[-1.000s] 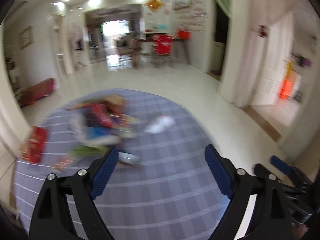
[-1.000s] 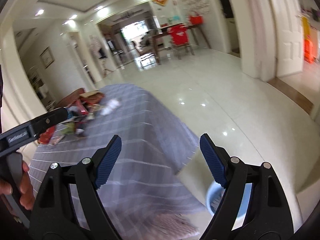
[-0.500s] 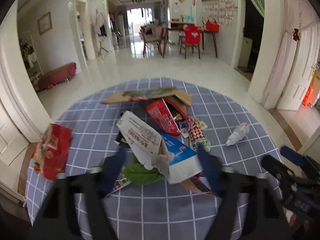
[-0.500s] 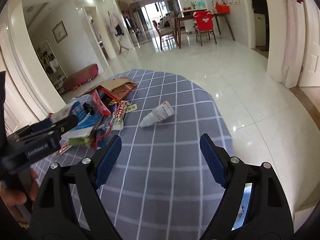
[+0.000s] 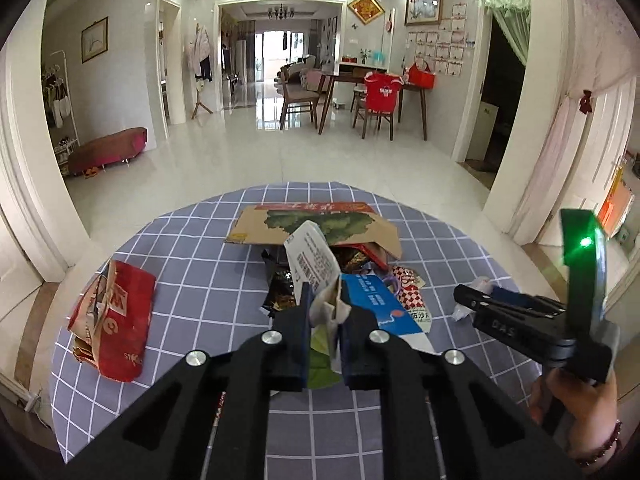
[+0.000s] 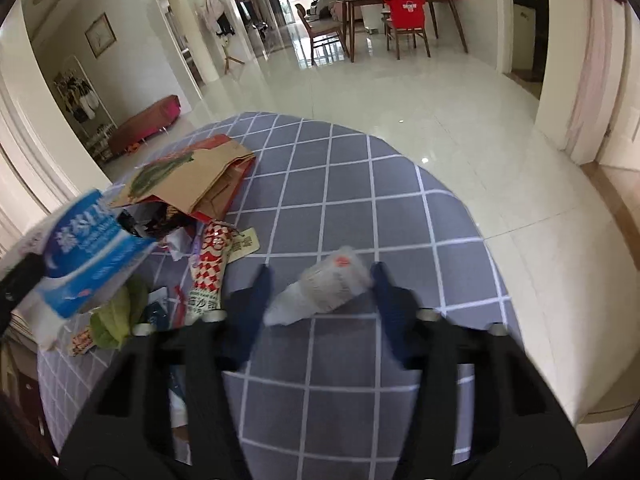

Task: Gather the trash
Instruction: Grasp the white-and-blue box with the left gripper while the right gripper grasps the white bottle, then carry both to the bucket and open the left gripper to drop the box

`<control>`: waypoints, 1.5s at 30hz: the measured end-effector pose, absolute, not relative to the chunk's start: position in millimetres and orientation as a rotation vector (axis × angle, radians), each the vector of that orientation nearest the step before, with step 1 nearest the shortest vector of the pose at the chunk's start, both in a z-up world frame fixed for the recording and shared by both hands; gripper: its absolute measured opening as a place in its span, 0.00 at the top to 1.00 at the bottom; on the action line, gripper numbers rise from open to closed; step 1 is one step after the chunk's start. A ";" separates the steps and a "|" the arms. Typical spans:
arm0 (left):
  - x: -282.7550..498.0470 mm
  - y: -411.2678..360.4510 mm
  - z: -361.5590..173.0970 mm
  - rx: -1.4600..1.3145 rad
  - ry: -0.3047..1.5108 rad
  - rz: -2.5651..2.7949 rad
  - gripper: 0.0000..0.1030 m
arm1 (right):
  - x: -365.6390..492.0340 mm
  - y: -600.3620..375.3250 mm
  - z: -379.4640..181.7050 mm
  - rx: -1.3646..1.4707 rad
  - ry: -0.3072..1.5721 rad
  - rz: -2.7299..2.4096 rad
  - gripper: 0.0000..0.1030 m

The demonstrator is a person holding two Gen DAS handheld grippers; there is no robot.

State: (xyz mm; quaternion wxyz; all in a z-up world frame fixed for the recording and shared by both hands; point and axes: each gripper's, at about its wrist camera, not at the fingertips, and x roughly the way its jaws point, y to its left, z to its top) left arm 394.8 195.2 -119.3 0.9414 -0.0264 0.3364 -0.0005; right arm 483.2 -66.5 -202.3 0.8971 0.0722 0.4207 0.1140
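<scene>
So the left gripper [image 5: 324,312] has just closed its jaws and they're clamped on the crumpled end of a white-and-blue carton [image 5: 320,268], right in the trash pile on the checked counter [image 5: 192,280]. Right gripper [image 6: 320,300] has its jaws closing in around a small white plastic bottle [image 6: 320,290] lying on the counter, apart from the pile; it's blurry, so can't tell if the pads actually touch it.

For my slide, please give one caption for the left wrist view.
Left gripper pinches a crumpled white paper carton from the trash pile on the checked tablecloth.
</scene>
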 end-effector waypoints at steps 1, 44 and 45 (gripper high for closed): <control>391.7 196.0 -119.0 -0.055 0.686 -0.001 0.89 | 482.0 -67.6 -202.6 0.151 0.871 0.242 0.61; 289.6 -183.1 -197.5 0.226 0.886 -0.609 0.69 | 191.1 -373.7 -204.8 0.452 0.650 -0.087 0.61; 292.5 -193.6 -206.9 0.248 0.910 -0.600 0.32 | 189.3 -378.8 -210.0 0.460 0.658 -0.099 0.61</control>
